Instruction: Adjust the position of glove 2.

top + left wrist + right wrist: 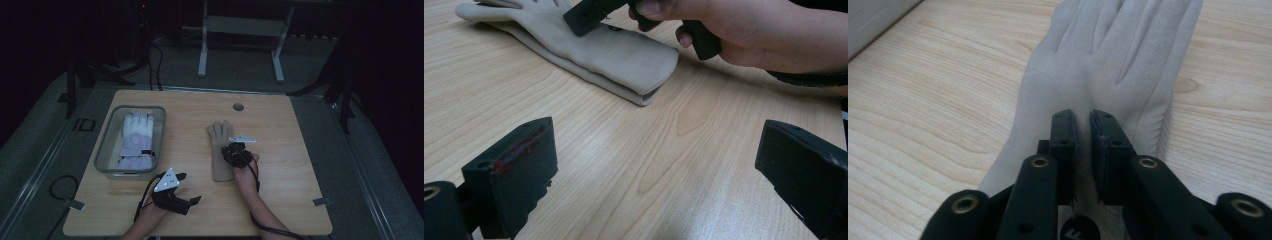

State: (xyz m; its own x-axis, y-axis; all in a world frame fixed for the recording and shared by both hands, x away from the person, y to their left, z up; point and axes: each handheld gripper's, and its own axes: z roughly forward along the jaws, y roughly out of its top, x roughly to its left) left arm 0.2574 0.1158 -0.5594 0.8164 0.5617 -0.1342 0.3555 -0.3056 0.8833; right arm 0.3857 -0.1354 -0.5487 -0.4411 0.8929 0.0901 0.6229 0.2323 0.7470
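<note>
Our right claw [1082,131] sits nearly closed over the back of the beige glove [1108,65], pinching a small fold of fabric between its jaws. The glove lies flat mid-desk [280,125], fingers pointing away. Our left claw [659,165] hovers wide apart above bare wood, near the cuff. A white glove [136,140] rests in the clear bin [102,150].

One glove [137,136] lies in the bin [105,145], another glove [220,150] right of it.

High view overhead facing forward, both tool views close, sharing beige glove [220,150]
</note>
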